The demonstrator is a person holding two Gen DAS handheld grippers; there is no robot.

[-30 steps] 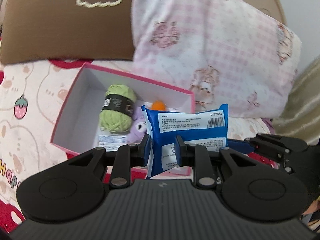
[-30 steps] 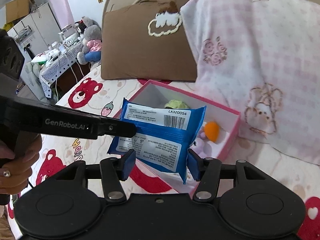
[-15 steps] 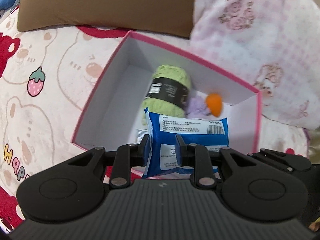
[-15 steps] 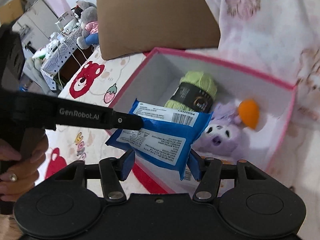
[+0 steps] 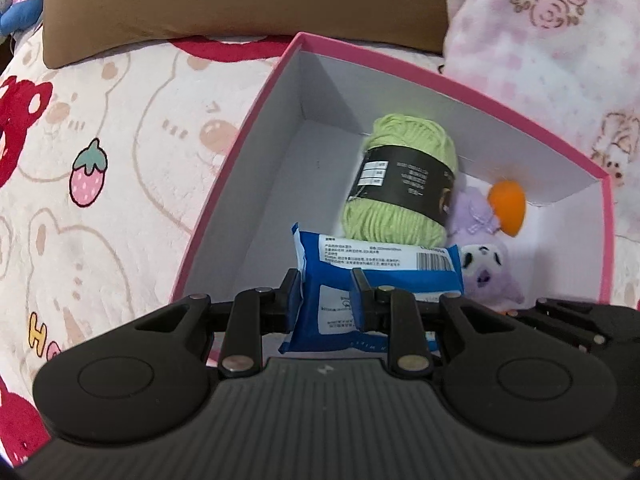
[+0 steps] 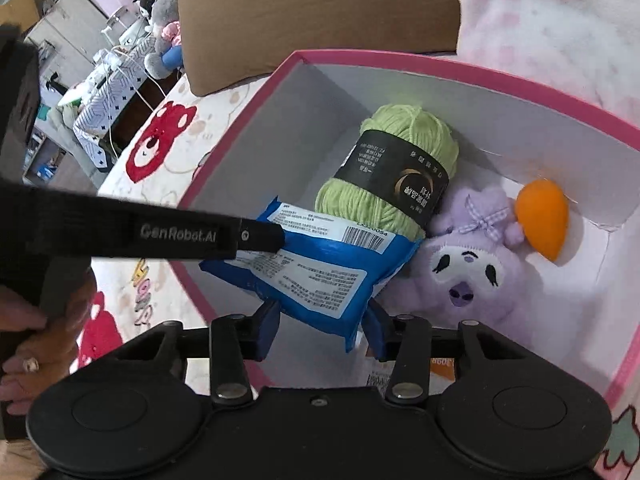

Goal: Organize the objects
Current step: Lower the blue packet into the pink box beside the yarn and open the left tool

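Both grippers hold one blue wipes pack (image 5: 376, 276) over the pink-rimmed white box (image 5: 256, 92). My left gripper (image 5: 326, 292) is shut on the pack's left end. My right gripper (image 6: 322, 320) is shut on the pack (image 6: 316, 264) at its near end, and the left gripper's finger (image 6: 256, 236) reaches in from the left. Inside the box lie a green yarn ball (image 5: 400, 184) with a black band, a purple plush toy (image 6: 468, 264) and an orange egg-shaped sponge (image 6: 544, 216). The pack hangs just in front of the yarn.
The box sits on a bed sheet (image 5: 100, 140) with bear and strawberry prints. A brown pillow (image 5: 240, 0) and a pink checked pillow (image 5: 560, 40) lie behind it. A paper label (image 6: 380, 376) lies on the box floor. Furniture and plush toys (image 6: 160, 20) stand far left.
Both grippers have carried the blue pack forward and down, from in front of the box to over its inside, close to the yarn and plush toy.
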